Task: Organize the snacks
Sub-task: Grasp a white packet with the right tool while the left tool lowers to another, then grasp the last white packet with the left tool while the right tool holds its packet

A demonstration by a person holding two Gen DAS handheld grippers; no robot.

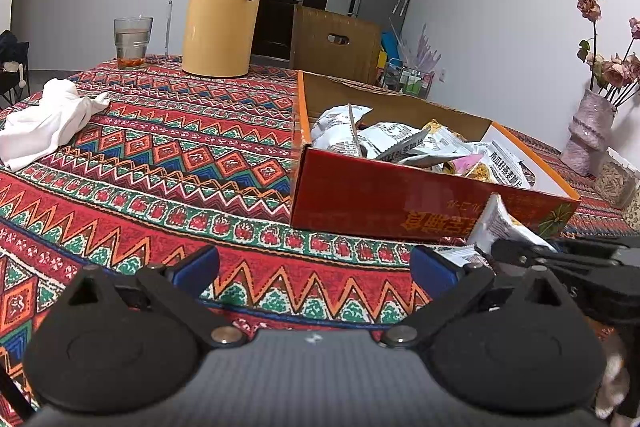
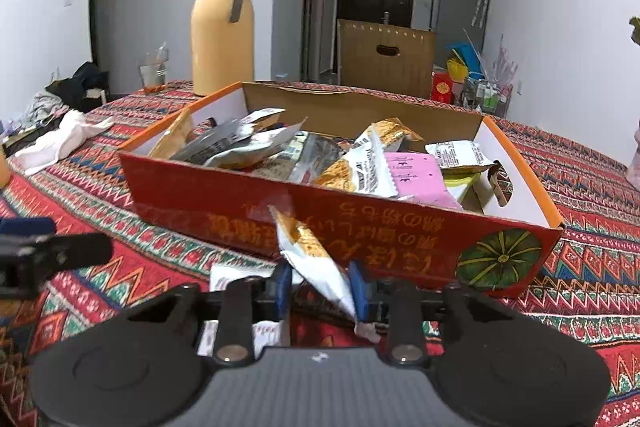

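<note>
- My right gripper (image 2: pixel 320 285) has its jaws squeezed shut on a small snack packet (image 2: pixel 310 255). The packet is white with gold and orange print.
- The packet sticks up and leans to the left. It sits just in front of the red box (image 2: pixel 224 215), low over the table (image 2: pixel 580 291), and is not in the box yet.
- My left gripper (image 1: pixel 316 265) has its jaws wide apart with nothing between them. It hangs over the table, beside the box.
- I think the packet is very light and puffy, with thin crinkly foil. It bends easily and may be slippery.
- The snack inside could crack, so I would not squeeze any harder.
- I hold it near its lower end. That seems fine, but the top may flop when I lift.
- The box already holds many packets in a loose pile.
- Another flat white packet (image 2: pixel 236 275) lies on the table just left of my right gripper.
- I would take that one by a flat sealed edge.
</note>
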